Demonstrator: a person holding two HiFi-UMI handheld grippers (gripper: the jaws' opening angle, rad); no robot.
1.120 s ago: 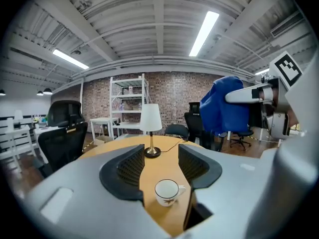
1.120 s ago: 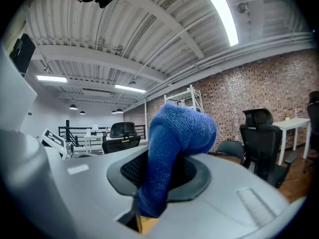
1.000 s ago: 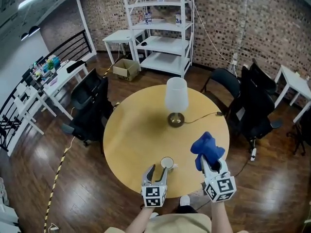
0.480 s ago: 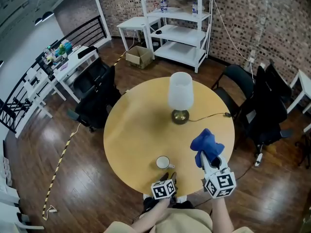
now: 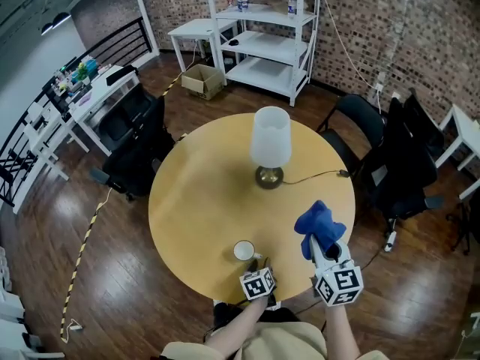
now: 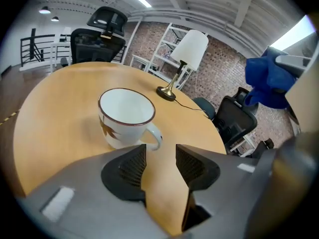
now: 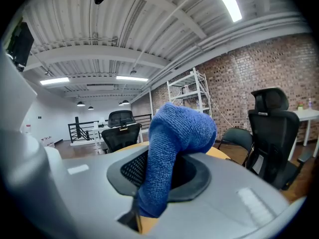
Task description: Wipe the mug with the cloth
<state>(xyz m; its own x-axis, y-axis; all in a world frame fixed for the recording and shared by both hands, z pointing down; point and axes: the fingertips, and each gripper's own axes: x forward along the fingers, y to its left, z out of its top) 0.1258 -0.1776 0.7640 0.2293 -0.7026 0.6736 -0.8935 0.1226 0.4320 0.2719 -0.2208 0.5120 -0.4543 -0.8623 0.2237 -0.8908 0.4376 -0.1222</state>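
White mug (image 5: 243,250) standing upright and unheld on the round table (image 5: 191,201), near the edge closest to the person, handle turned toward the left gripper (image 6: 159,159). Likely faults: the mug probably slides easily, so a fingertip arriving off-centre could push the handle and spin or shove the mug rather than seize it. A pinch on the handle alone would let the body swing once the cloth presses against it. The blue cloth (image 7: 177,138) is caught by only one fold, with most of it bunched loose above the right gripper (image 7: 159,176), so hard rubbing could drag it free. The lamp (image 5: 270,145) stands well apart and looks to pose no hazard. The left fingers (image 6: 127,166) are partly spread, having just been closing. Only bare table shows between them, and the handle lies just beyond the tips, apparently untouched. The right fingers (image 7: 132,169) are clamped on the cloth, held above the table to the right of the mug.
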